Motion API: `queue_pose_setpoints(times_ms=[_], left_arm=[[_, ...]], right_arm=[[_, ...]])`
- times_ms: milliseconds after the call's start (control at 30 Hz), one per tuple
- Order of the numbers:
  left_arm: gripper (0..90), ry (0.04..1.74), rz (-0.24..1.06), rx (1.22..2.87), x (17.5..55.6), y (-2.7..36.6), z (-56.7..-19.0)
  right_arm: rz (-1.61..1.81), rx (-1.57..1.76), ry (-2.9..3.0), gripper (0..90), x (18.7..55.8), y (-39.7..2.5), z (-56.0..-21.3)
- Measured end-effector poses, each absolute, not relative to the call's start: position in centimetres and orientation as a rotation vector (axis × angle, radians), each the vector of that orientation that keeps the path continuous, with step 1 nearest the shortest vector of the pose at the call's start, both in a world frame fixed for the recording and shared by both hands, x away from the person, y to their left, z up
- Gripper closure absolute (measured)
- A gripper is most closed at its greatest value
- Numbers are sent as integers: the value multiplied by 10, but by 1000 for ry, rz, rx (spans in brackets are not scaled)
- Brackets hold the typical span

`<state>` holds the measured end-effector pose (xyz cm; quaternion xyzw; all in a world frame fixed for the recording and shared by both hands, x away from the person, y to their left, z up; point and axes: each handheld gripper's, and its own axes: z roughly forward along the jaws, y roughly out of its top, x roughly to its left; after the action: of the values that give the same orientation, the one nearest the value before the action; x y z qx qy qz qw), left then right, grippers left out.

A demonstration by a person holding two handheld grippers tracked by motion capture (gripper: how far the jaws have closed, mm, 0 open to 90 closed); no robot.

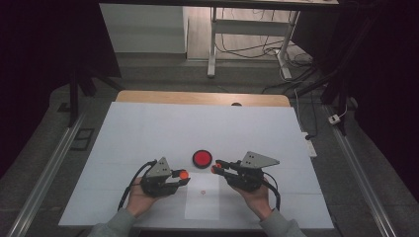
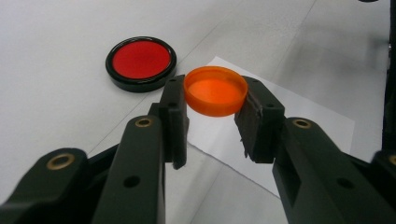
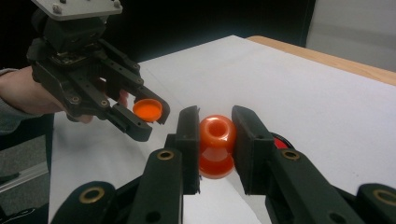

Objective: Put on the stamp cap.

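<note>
Paper sheet [image 1: 202, 200]: lies nearest the person, between the two hands, with a small red mark at its middle; I judge it a marker for where the work is meant to happen.
Left gripper [image 1: 184, 175]: jaws closed on the orange cap [image 2: 215, 90], pinching its rim from both sides with the hollow side up, so the cap is held level above the sheet.
Right gripper [image 1: 216, 167]: jaws clamped on the orange bottle [image 3: 216, 145] at its upper part, the mouth turned toward the camera and toward the cap, which suits bringing the two together.
Gap: cap and bottle are near but apart, facing across the sheet.
Red disc [image 1: 201, 158]: rests on the white table [image 1: 148, 128] just beyond the grippers, in a black rim; possibly a lid or a button, the view is too small to tell.
</note>
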<state>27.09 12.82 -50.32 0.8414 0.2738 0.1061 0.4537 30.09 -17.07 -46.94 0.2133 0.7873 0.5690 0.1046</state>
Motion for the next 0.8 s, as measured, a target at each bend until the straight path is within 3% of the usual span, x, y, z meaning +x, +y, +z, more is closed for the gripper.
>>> queue_pose_setpoints(times_ms=[800], left_arm=[[643, 599, 239, 2131, 281, 85, -510]], right_arm=[[1680, 614, 2331, 720, 300, -167, -471]])
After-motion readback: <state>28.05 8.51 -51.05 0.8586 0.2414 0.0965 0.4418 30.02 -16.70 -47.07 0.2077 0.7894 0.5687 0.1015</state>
